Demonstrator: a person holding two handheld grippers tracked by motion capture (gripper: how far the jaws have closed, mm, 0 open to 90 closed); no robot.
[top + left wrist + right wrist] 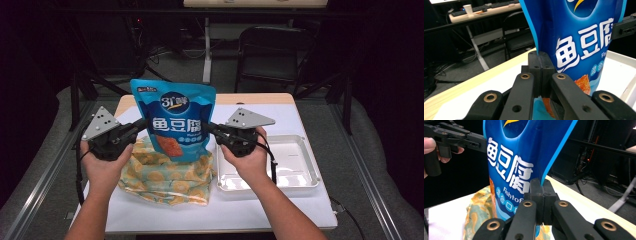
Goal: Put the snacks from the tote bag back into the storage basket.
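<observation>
Overhead, the high view shows both forearms reaching in from below, the left gripper and right gripper pinching opposite side edges of an upright blue plastic snack pouch above the white-topped table. Behind its base lies a crumpled yellow patterned bag; a shallow white tray stands at the right, nothing in it. Next, the left gripper view has its jaws closed on the pouch's edge, top cut off. Lastly, the right gripper view shows jaws likewise clamped on the other edge.
</observation>
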